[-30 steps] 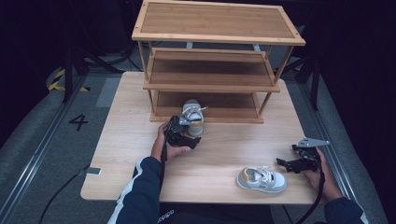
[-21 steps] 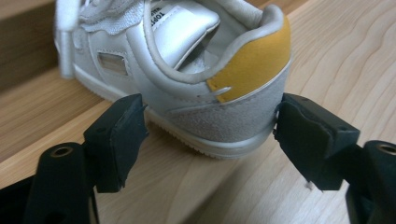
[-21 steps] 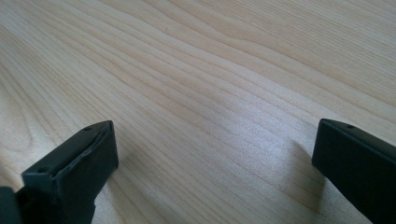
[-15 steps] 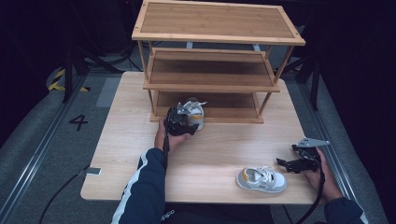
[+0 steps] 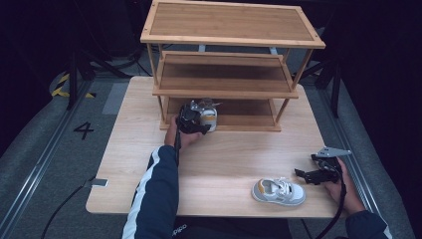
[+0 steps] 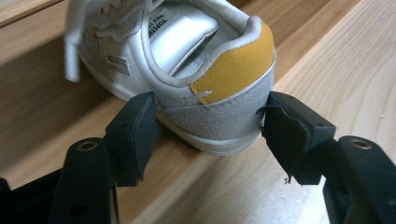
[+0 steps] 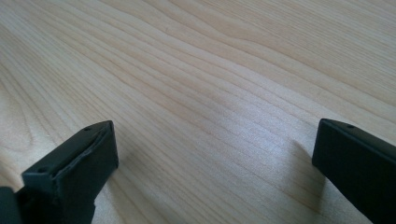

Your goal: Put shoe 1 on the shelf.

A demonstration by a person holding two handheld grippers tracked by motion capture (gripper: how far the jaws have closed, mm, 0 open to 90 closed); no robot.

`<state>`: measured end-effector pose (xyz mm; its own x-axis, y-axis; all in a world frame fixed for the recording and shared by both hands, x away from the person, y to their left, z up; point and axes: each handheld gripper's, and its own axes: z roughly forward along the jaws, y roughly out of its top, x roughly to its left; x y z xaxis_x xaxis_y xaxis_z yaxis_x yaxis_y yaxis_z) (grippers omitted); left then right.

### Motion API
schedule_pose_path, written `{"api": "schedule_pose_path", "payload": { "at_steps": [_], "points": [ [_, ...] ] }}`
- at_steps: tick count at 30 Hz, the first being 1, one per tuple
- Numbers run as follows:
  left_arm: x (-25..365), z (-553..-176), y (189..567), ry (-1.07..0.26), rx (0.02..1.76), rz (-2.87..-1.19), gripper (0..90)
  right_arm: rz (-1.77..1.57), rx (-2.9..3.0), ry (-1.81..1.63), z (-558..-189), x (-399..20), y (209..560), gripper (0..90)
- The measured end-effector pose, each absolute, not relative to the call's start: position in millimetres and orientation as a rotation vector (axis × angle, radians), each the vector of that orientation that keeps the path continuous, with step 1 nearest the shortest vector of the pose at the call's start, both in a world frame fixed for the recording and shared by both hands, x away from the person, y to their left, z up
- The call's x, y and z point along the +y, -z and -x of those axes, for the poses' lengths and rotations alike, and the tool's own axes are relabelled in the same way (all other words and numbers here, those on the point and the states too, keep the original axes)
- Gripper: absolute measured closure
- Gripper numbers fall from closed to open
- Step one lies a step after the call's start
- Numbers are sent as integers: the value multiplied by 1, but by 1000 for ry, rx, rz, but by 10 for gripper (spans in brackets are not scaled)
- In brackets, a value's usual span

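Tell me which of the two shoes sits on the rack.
The shoe between the left tongs, on the rack's bottom shelf; the other shoe lies on the table.

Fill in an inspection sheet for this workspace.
Surface: wooden table, bare around the things.
Job's things: rack at the back; shelf shoe on its bottom shelf, heel outward; table shoe at front right.
Clutter: small grey tab at the table's front-left edge.
Grippers: left tool, jaws have just been closing, pads on the shelf shoe's heel; right tool open over bare table.
Cables: left cable; right cable; floor cable.
Surroundings: grey floor, "4" mark, dark.
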<state>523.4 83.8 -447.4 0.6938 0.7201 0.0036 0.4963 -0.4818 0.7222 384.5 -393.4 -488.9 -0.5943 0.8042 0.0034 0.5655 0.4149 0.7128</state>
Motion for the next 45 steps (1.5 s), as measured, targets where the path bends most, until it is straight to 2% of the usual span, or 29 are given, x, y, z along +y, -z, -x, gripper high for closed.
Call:
{"api": "schedule_pose_path", "payload": {
  "at_steps": [1,2,3,4,9,11,12,13,14,16,18,19,20,21,27,29,30,31,32,35,36,39,40,42,44,45],
  "points": [
    [85,-529,448,-375,940,-2189,392,-1180,2336,-981,-385,-393,489,5],
    [81,-528,450,-290,1007,-2139,393,-1180,2336,-981,-384,-393,489,5],
    [81,-528,450,-290,1007,-2139,395,-1180,2336,-981,-384,-393,489,5],
    [89,-543,446,-443,794,-2265,397,-1180,2335,-981,-385,-393,489,5],
    [77,-549,450,-423,883,-2217,401,-1180,2336,-981,-385,-393,489,5],
    [73,-553,453,-430,887,-2212,404,-1177,2336,-981,-385,-394,489,5],
    [78,-557,451,-484,822,-2257,403,-1177,2336,-981,-384,-394,489,5],
    [78,-557,452,-469,821,-2244,401,-1179,2337,-981,-384,-394,489,5],
    [76,-552,454,-418,895,-2188,404,-1180,2336,-981,-384,-394,489,5],
    [79,-547,454,-422,906,-2180,434,-1179,2336,-982,-384,-394,489,5],
    [82,-540,453,-411,910,-2170,403,-1180,2337,-982,-384,-394,489,5],
    [82,-540,453,-411,910,-2170,397,-1180,2337,-982,-384,-394,489,5],
    [87,-542,450,-449,794,-2214,397,-1180,2337,-982,-384,-394,489,5],
    [84,-524,451,-363,901,-2180,384,-1180,2337,-982,-384,-394,489,5],
    [93,-493,444,-362,801,-2277,352,-1179,2348,-972,-384,-394,488,7],
    [101,-470,440,-355,764,-2293,349,-1211,2338,-947,-385,-396,485,72],
    [101,-470,440,-355,764,-2293,347,-1211,2338,-947,-385,-396,485,72],
    [103,-461,440,-355,760,-2289,347,-1233,2328,-939,-385,-396,484,125],
    [109,-448,440,-360,730,-2315,334,-1269,2308,-933,-384,-397,479,222],
    [118,-431,440,-360,715,-2340,317,-1291,2297,-951,-382,-396,473,139],
    [127,-419,440,-374,704,-2361,313,-1285,2285,-998,-378,-395,465,196],
    [140,-404,442,-376,708,-2360,313,-1269,2293,-1007,-374,-391,455,166],
    [151,-393,446,-382,728,-2383,310,-1240,2308,-1074,-368,-385,446,201],
    [158,-386,448,-373,750,-2380,307,-1216,2319,-1072,-365,-381,441,202],
    [174,-370,454,-353,781,-2341,297,-1177,2334,-1086,-357,-365,427,284],
    [179,-365,455,-351,789,-2325,290,-1166,2340,-1103,-354,-359,424,292]
  ]
}}
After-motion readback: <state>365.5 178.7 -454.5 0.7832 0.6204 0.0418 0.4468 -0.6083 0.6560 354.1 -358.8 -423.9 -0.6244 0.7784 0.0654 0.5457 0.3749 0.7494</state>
